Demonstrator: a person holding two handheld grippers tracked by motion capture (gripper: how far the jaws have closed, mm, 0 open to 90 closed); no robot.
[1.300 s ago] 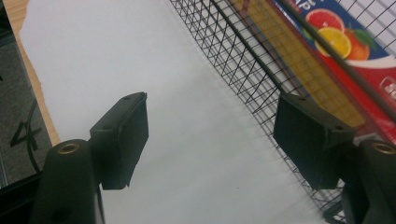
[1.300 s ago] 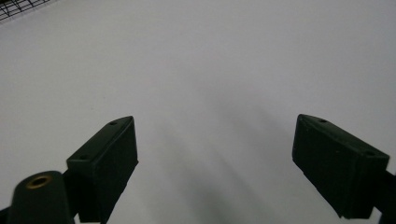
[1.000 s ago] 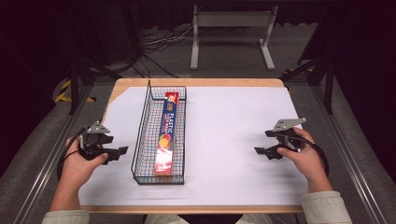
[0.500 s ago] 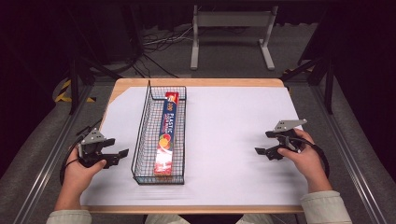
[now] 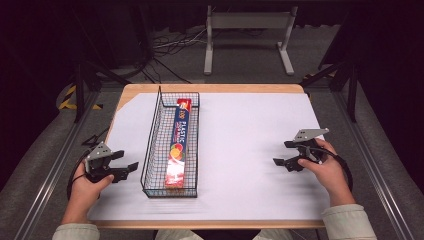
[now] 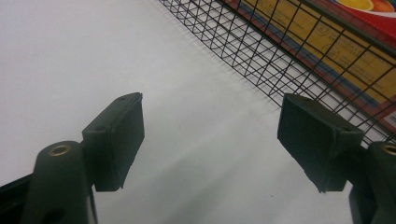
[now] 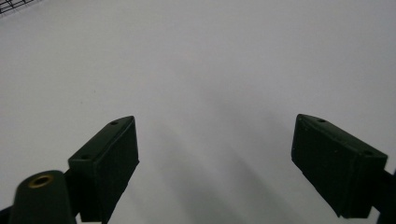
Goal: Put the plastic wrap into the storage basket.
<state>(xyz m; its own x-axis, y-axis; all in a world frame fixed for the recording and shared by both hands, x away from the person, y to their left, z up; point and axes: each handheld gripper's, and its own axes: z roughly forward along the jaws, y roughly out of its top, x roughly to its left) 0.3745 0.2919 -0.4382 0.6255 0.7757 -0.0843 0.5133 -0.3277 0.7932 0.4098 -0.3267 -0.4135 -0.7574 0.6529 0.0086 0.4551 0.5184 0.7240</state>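
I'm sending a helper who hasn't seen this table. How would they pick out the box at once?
Start at the white sheet covering the table, then find the black wire basket on its left half. The box lies flat inside it, lengthwise: long and narrow, blue in the middle, red at both ends, with fruit pictured near the close end. It is the one coloured thing on the table.

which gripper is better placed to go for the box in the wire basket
Left, probably. The left gripper sits just beside the wire basket holding the box, jaws open and empty. The right gripper is far across the table.
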